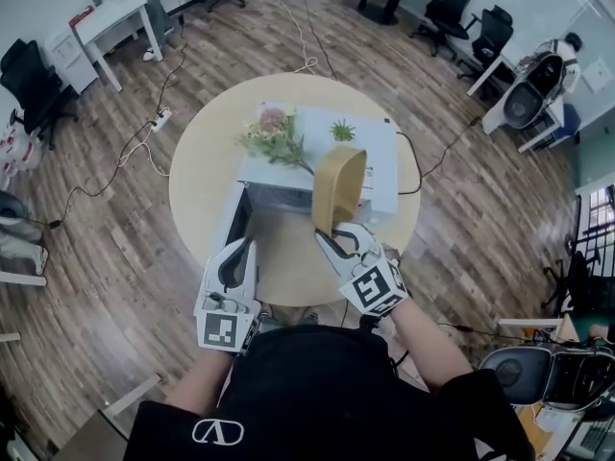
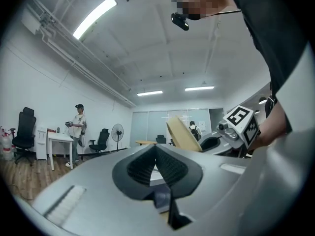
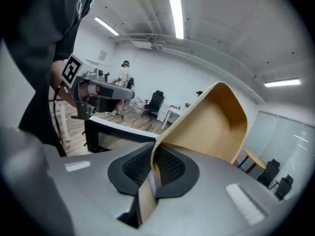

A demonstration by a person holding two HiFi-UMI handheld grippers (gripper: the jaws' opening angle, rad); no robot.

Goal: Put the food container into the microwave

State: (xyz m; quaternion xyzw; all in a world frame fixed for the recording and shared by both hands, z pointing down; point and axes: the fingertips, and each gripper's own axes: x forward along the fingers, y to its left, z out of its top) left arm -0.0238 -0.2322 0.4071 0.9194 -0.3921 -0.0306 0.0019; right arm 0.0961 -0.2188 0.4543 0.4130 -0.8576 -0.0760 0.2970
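A tan food container [image 1: 338, 188] is tipped up on its edge in front of the white microwave [image 1: 370, 152], which stands on the round table [image 1: 202, 181]. My right gripper [image 1: 336, 243] is shut on the container's rim, and the right gripper view shows the thin wall [image 3: 211, 122] pinched between the pads. The microwave door [image 1: 231, 224] hangs open to the left. My left gripper [image 1: 235, 262] is beside that door, shut, with nothing between its pads [image 2: 167, 163]. In the left gripper view the container [image 2: 183, 134] shows to the right.
Green and pink plants [image 1: 279, 134] lie on top of the microwave. A cable [image 1: 432, 161] runs off the table to the right. Office chairs [image 1: 461, 8], a white desk [image 1: 110, 22] and floor cables [image 1: 115, 166] surround the table. A person [image 2: 78, 127] stands far off.
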